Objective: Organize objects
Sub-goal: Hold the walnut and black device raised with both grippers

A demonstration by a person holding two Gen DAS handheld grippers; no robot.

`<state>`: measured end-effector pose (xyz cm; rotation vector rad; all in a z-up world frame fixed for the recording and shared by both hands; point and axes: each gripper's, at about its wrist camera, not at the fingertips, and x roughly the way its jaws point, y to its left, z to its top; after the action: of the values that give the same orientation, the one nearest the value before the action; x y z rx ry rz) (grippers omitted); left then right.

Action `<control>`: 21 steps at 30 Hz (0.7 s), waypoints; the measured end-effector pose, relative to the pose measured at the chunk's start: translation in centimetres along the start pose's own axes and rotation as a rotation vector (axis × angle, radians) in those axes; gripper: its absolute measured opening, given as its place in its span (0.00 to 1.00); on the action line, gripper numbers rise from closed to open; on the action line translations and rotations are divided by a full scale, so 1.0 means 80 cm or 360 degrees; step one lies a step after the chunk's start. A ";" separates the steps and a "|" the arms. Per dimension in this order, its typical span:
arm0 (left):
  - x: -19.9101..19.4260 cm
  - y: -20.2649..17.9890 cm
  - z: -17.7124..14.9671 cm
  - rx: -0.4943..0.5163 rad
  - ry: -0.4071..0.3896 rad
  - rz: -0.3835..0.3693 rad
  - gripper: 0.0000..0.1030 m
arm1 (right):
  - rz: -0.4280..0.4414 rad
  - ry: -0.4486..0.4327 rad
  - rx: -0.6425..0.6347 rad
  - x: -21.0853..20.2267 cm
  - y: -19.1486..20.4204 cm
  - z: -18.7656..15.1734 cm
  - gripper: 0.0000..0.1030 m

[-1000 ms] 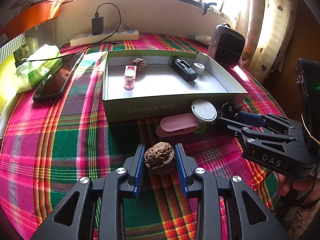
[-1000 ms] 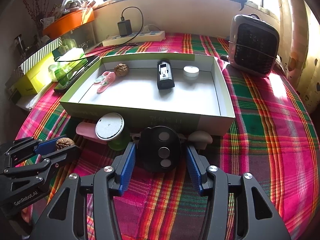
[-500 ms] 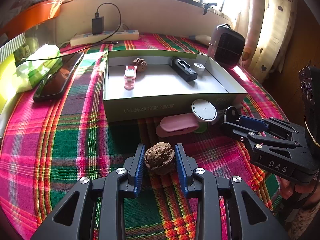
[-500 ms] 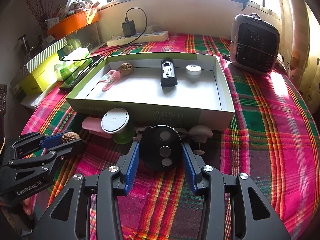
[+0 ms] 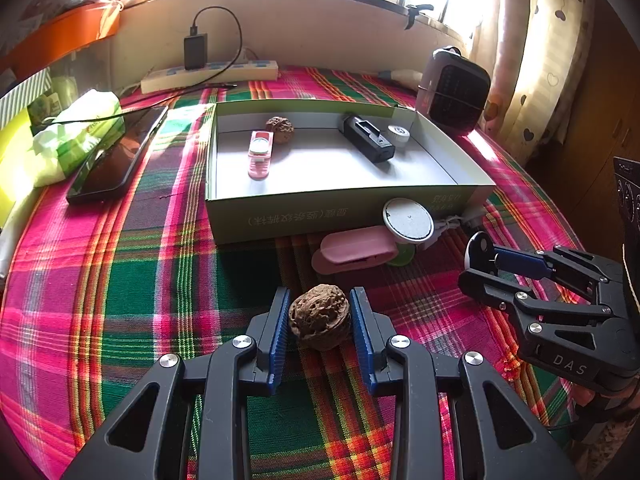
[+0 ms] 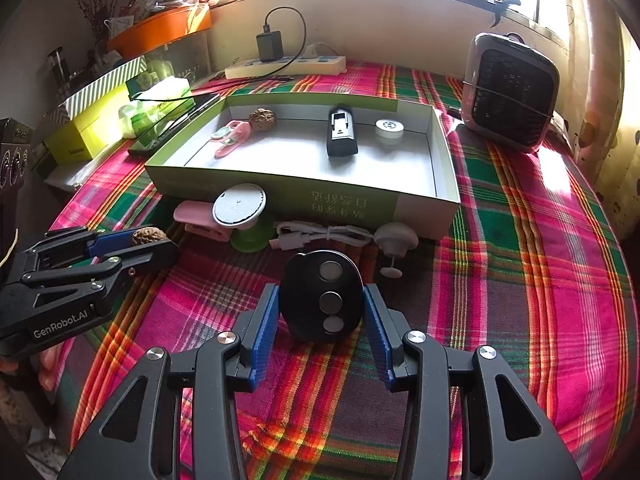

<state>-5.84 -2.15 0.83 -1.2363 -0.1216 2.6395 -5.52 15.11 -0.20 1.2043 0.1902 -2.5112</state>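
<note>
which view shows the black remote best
The right wrist view: the remote sits front and centre between the right gripper's jaws, its three round buttons facing the camera. The left wrist view shows only its thin edge at the tip of that gripper, with no buttons readable.
</note>
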 end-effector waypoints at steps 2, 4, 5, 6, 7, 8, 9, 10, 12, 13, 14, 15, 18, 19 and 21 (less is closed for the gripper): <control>0.000 0.000 0.000 0.0000 0.0000 0.0000 0.27 | -0.0012 0.0006 -0.0019 0.002 0.004 0.000 0.42; 0.000 -0.001 0.000 0.0000 0.0000 0.0000 0.27 | -0.0023 0.0009 -0.0019 0.004 0.006 -0.001 0.42; 0.000 -0.001 0.000 0.0000 0.0000 0.0000 0.27 | -0.0034 0.0014 -0.0018 0.006 0.007 -0.001 0.44; 0.000 -0.001 0.000 0.0001 0.0000 0.0001 0.27 | -0.0048 0.0010 -0.0017 0.006 0.007 -0.001 0.45; 0.000 -0.001 0.000 0.0001 0.0000 0.0001 0.27 | -0.0058 0.0009 -0.0017 0.006 0.008 -0.001 0.47; 0.000 -0.001 0.000 0.0002 0.0000 0.0002 0.27 | -0.0063 0.0010 -0.0020 0.006 0.008 0.000 0.47; 0.000 -0.001 0.000 0.0002 0.0000 0.0003 0.27 | -0.0065 0.0010 -0.0022 0.007 0.009 0.001 0.47; 0.000 -0.001 0.000 0.0001 0.0000 0.0002 0.27 | -0.0065 0.0010 -0.0024 0.007 0.009 0.001 0.47; 0.000 -0.001 0.000 -0.0001 0.0000 0.0000 0.27 | -0.0063 0.0011 -0.0025 0.009 0.009 0.003 0.47; 0.000 -0.002 0.000 0.0003 0.0000 0.0004 0.27 | -0.0060 0.0010 -0.0022 0.010 0.009 0.004 0.47; 0.000 -0.001 0.000 0.0003 0.0000 0.0004 0.27 | -0.0062 0.0010 -0.0003 0.010 0.007 0.005 0.47; 0.000 -0.001 0.000 0.0002 0.0000 0.0003 0.27 | -0.0062 0.0010 0.0029 0.011 0.004 0.005 0.47; 0.000 -0.001 0.000 -0.0003 0.0000 -0.0003 0.27 | -0.0027 -0.0004 0.0095 0.009 -0.005 0.005 0.47; 0.000 -0.001 0.000 -0.0001 0.0000 0.0000 0.27 | -0.0022 -0.0007 0.0108 0.008 -0.007 0.005 0.45; 0.000 0.000 0.000 0.0003 0.0000 0.0003 0.27 | -0.0021 -0.0011 0.0118 0.008 -0.008 0.005 0.39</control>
<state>-5.83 -2.12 0.84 -1.2367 -0.1179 2.6407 -6.40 15.44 -0.45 1.2263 0.1046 -2.5542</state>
